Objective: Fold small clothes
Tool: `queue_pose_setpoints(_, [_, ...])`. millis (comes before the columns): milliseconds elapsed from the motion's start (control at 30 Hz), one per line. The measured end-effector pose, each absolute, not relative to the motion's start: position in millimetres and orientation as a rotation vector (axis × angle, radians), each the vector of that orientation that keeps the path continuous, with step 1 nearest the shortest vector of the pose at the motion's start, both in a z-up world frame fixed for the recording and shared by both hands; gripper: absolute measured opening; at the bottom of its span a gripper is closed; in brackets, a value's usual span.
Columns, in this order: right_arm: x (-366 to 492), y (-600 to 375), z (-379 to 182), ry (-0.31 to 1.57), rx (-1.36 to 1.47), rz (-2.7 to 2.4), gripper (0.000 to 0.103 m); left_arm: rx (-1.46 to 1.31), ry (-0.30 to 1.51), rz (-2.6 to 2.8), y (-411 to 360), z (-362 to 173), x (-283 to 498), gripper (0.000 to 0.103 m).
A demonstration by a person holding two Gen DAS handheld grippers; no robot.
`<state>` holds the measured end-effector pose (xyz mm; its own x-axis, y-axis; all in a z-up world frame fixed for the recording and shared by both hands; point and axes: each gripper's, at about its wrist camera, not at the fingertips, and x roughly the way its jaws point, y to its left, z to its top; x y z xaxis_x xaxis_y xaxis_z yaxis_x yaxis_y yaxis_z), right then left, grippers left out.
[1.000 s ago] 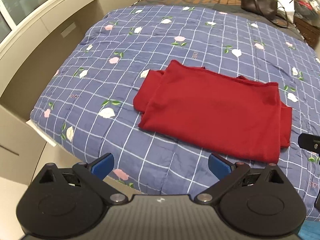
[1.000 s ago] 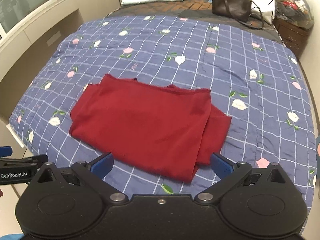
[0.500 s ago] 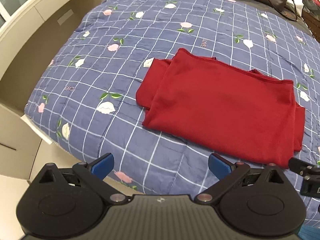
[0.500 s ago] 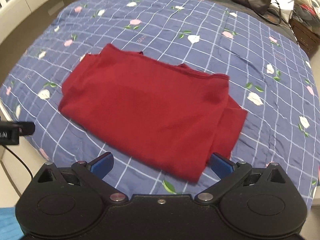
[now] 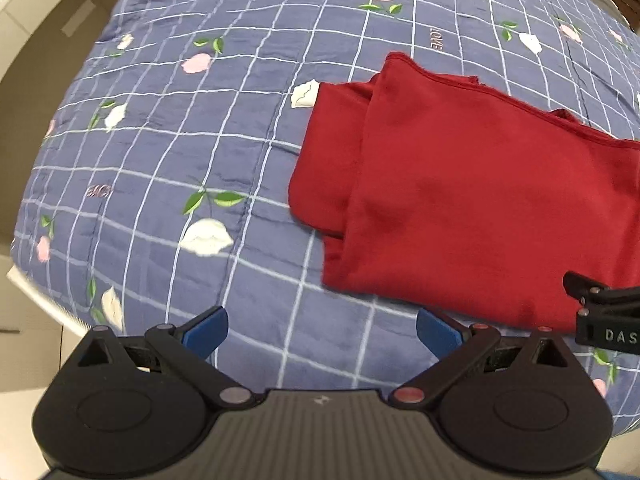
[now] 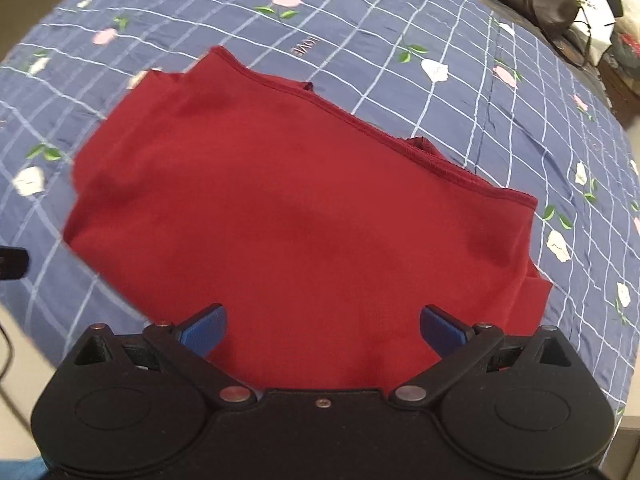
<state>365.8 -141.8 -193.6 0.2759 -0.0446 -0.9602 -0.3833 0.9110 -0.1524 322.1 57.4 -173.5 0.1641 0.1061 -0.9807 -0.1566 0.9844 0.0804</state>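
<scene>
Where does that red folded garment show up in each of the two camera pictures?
Left wrist view: the red garment fills the right half, running off the right edge.
Right wrist view: it lies in the centre, right ahead of the open tongs.
Shared landmark: the word "LOVE" stitched on the blue quilt, just beyond the garment's far hem.

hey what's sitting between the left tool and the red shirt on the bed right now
Nothing but bare quilt. The left wrist view shows only blue flowered fabric between the open left tool and the near edge of the red shirt.
</scene>
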Motion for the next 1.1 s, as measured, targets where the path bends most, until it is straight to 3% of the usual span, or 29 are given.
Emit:
queue_pose_setpoints(433, [363.0,-137.9,-268.2,1.448,-0.466,0.17,0.102,-0.053,1.374,0.099,101.5,-228.0,374.8,0.102])
queue_pose_setpoints(1100, [364.3,-156.2,-280.1,1.462,-0.364,0.137,0.103,-0.003,1.468,0.063,100.1,-267.2,406.6,0.102])
